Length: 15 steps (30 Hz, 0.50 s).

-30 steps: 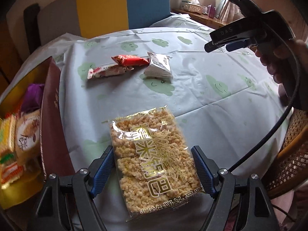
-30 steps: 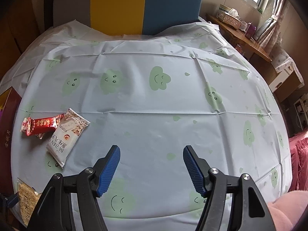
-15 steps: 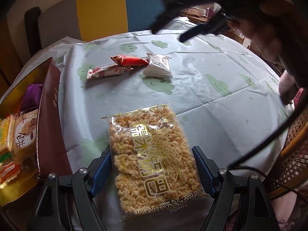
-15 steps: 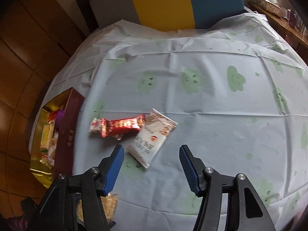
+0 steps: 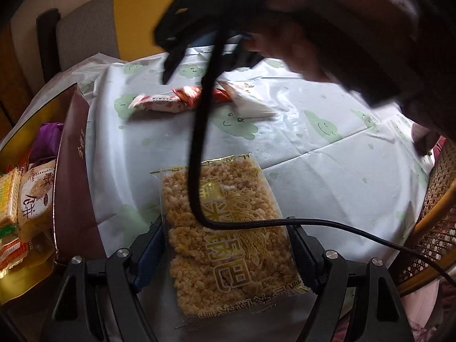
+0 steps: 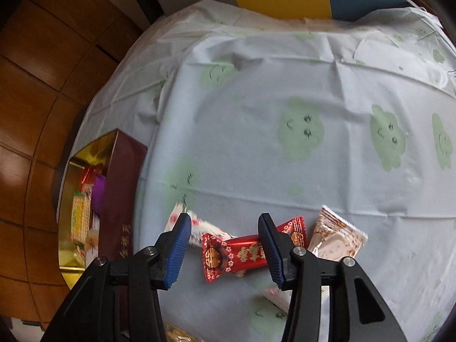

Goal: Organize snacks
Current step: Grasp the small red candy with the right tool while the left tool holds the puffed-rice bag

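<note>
A clear crinkly bag of puffed rice cake (image 5: 225,242), knobbly golden grains under gold lettering, lies low in the left wrist frame between the left gripper (image 5: 228,253)'s ribbed blue pads, which stand wide at its edges (contact unclear). In the right wrist view the right gripper (image 6: 225,245) is closing around a glossy red candy wrapper (image 6: 239,252) with twisted ends, pads not yet pressing. A pale matte sachet (image 6: 336,238) lies right of it on the smooth cloud-print tablecloth (image 6: 285,85). The maroon box (image 6: 119,199), gold-lined, sits at left.
</note>
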### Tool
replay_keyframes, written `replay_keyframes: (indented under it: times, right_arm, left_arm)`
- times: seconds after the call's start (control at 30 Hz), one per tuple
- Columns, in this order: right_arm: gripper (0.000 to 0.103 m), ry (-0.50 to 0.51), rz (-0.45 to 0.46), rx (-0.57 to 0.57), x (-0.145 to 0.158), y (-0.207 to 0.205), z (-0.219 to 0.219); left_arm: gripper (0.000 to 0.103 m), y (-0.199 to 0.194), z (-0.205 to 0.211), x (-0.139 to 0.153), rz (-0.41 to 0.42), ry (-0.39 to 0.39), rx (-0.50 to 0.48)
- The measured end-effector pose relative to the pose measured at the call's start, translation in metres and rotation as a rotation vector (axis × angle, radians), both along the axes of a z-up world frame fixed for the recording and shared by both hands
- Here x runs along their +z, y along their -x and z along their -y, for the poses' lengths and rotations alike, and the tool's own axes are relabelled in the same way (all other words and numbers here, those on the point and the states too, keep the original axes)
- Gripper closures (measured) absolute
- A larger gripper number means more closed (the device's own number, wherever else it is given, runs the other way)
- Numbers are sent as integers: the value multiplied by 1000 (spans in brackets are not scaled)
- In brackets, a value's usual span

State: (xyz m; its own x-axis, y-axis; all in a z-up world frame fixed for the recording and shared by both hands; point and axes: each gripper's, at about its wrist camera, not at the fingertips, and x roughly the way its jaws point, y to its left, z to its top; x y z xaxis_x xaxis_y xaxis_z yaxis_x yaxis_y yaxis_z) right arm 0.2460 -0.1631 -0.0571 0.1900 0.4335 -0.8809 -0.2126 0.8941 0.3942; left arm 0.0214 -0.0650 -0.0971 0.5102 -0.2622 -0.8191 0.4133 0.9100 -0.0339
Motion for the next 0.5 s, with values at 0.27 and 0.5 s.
replay_keyframes:
  times: [0.27,0.5]
  right_arm:
    - [53,33,-65,-28,-14,38,62]
    - [53,20,-28,-87,-3,56,79]
  left_arm:
    - [22,1,-2,0,3,-3,4]
    - [22,0,0,1,5,-9,10]
